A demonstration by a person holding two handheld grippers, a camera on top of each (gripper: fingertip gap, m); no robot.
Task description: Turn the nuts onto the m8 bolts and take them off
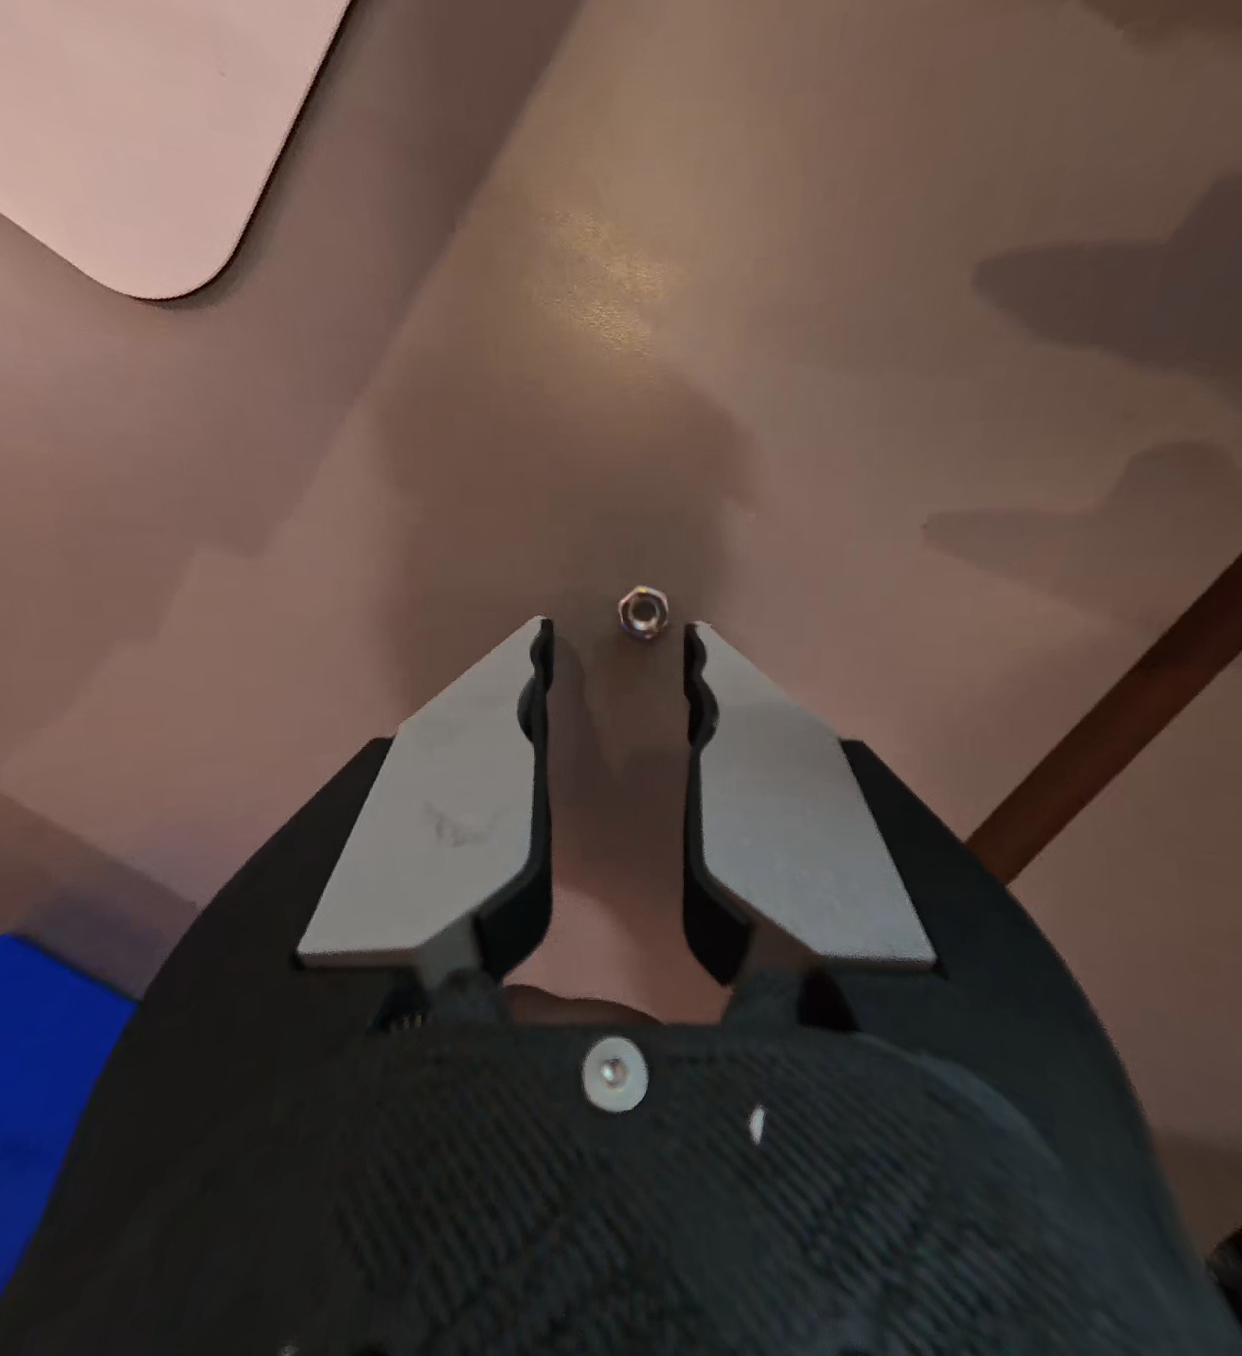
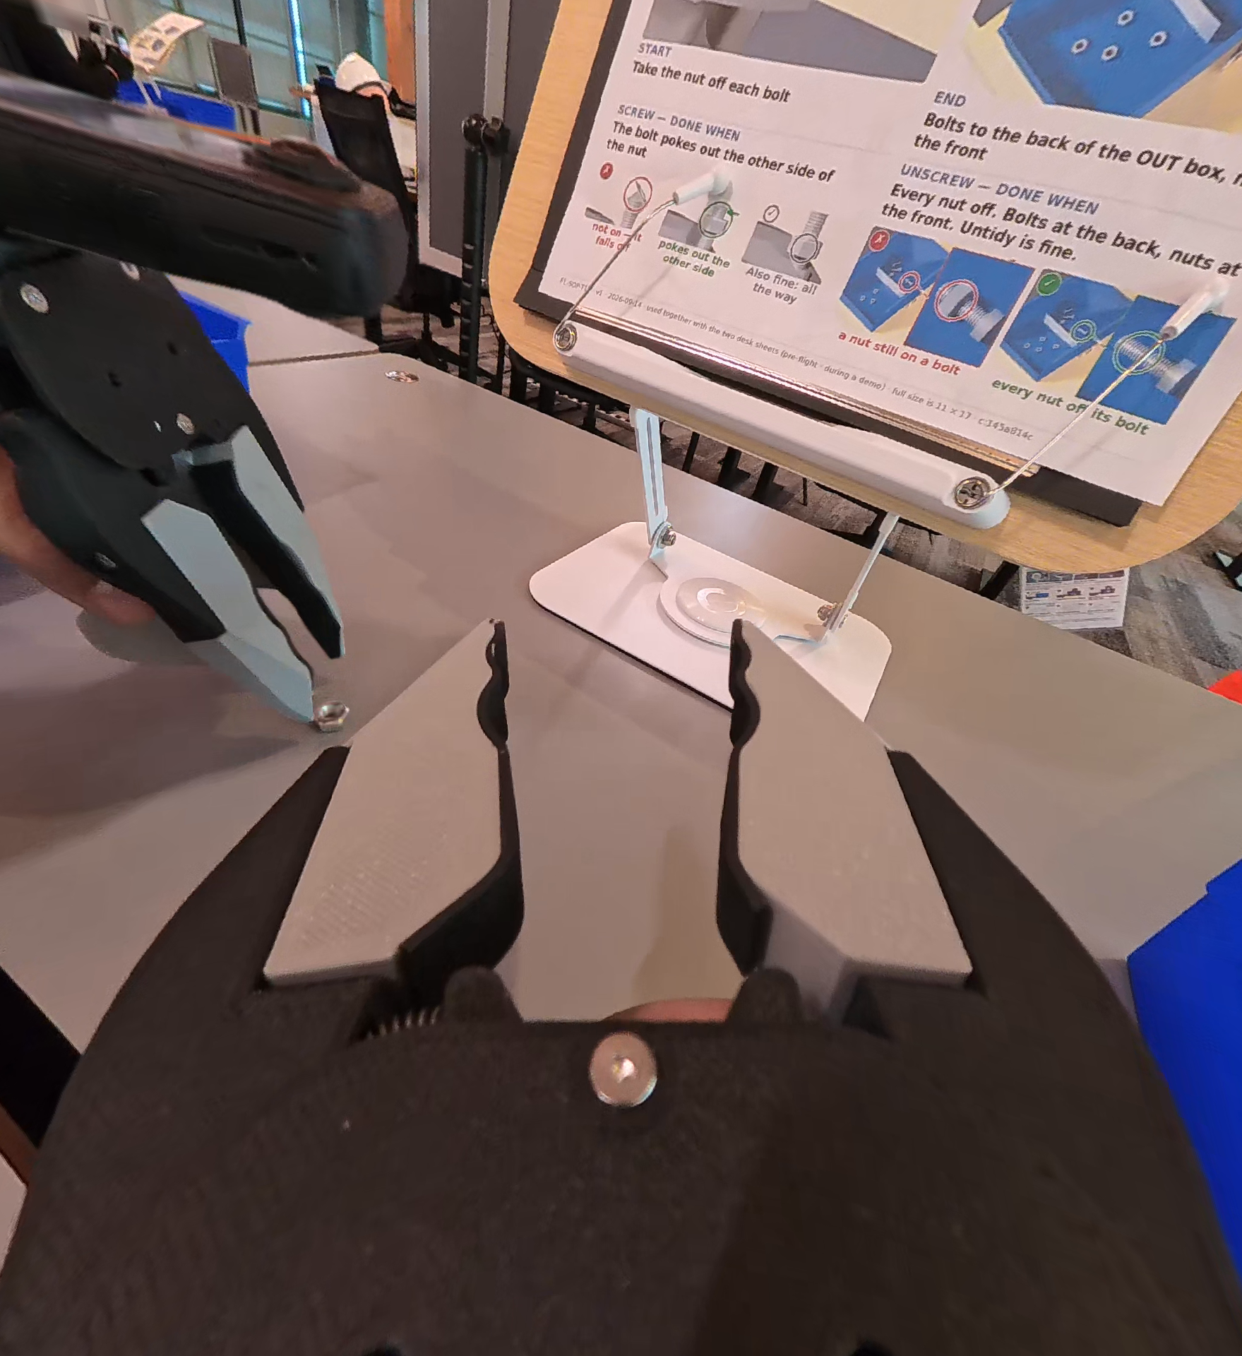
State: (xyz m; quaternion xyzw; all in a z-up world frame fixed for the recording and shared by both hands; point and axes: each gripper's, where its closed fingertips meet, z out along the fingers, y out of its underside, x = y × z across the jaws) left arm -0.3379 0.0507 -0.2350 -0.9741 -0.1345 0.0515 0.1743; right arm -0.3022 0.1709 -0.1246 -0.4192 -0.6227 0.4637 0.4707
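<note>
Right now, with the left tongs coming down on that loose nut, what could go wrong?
1. The nut lies flat just past the open left tongs, nearer one fingertip; closing could flick it away across the smooth table.
2. The right tongs hold no bolt, and none is visible, so nothing is ready for threading.

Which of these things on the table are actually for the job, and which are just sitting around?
For the job:
nut on the table
left gripper, open beside it
right gripper, open, empty

Just about:
instruction sheet on white stand
blue bin
</note>
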